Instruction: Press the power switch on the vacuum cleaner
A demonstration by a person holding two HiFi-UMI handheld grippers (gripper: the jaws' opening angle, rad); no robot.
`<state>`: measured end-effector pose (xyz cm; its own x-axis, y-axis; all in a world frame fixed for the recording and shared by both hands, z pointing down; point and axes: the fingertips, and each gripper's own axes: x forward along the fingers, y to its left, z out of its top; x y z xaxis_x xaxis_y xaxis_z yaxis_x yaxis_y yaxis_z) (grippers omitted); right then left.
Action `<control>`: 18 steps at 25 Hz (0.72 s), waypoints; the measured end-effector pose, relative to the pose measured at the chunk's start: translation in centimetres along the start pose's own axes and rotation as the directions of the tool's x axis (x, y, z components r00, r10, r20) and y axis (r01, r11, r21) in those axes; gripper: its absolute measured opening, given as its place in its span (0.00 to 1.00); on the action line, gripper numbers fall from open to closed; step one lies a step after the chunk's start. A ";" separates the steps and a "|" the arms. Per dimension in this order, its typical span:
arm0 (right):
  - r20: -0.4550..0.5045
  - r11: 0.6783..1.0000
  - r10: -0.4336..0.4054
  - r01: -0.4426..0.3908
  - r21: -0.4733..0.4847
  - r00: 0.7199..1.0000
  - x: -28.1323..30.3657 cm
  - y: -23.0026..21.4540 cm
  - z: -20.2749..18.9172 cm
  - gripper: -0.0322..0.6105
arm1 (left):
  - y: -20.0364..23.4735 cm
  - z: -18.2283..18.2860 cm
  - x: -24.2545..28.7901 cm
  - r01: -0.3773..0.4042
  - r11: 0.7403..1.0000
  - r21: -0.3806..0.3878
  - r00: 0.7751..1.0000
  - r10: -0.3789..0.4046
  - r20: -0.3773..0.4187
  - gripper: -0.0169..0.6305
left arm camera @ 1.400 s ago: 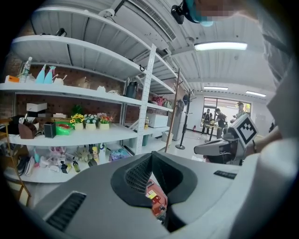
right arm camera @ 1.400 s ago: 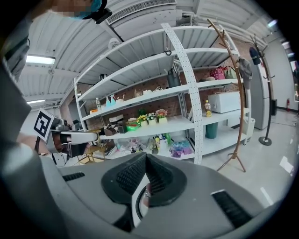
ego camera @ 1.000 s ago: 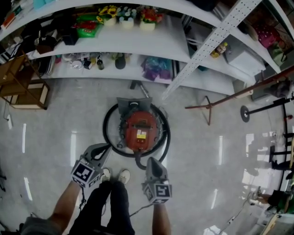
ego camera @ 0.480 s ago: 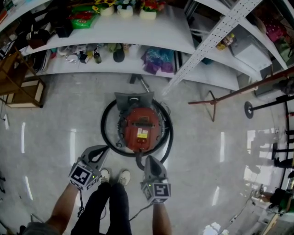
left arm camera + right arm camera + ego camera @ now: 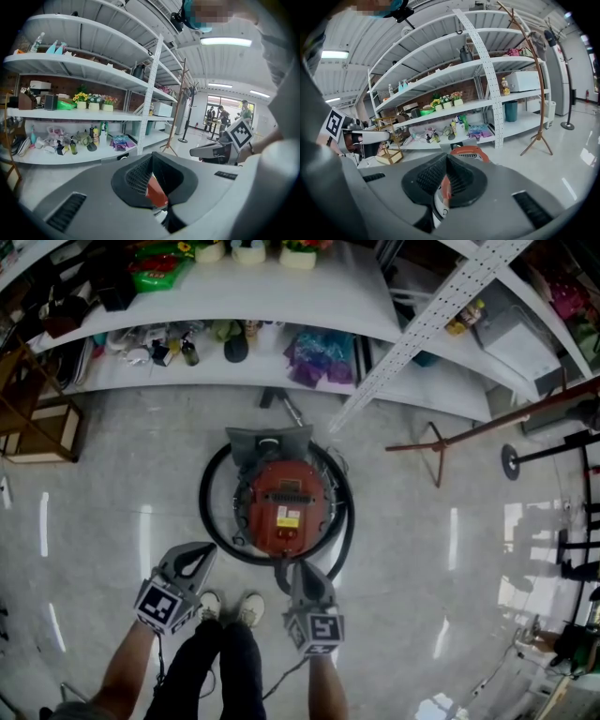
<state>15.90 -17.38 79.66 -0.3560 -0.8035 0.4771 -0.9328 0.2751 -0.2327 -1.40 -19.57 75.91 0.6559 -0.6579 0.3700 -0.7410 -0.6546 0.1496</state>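
Observation:
The red canister vacuum cleaner stands on the floor inside a ring of its black hose. Its top carries a dark grille and a yellow-white label; I cannot pick out the power switch. My right gripper is shut on nothing, its tip just short of the vacuum's near edge, over the hose end. My left gripper is also shut on nothing, down-left of the vacuum and outside the hose ring. In the left gripper view a red sliver of vacuum shows behind the left gripper. The vacuum peeks over the right gripper.
White shelving with flower pots, bottles and a purple bundle runs behind the vacuum. A brown coat stand is to the right, a wooden crate to the left. The person's shoes are between the grippers.
The view has shifted forward: the vacuum sits lower and nearer. The right gripper's tip has closed in on the vacuum's near edge; the left gripper has drifted slightly down-left.

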 end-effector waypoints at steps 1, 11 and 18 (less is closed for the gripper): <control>0.001 1.000 0.000 0.000 0.005 1.000 0.3 -0.1 -0.2 0.06 | 0.1 -0.2 0.2 0.001 1.000 0.001 1.000 -0.001 -0.001 0.04; -0.015 1.000 -0.020 0.021 0.023 1.000 3.3 -2.2 -3.2 0.06 | 0.6 -2.8 1.9 0.013 1.000 0.011 1.000 -0.013 -0.020 0.04; -0.006 1.000 -0.022 0.023 0.019 1.000 5.3 -3.2 -5.0 0.06 | 0.9 -3.8 2.9 0.015 1.000 0.015 1.000 -0.015 -0.014 0.04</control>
<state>16.75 -19.82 87.19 -0.3353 -0.8063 0.4873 -0.9394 0.2468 -0.2380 -0.71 -20.62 80.57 0.6646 -0.6430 0.3805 -0.7289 -0.6700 0.1410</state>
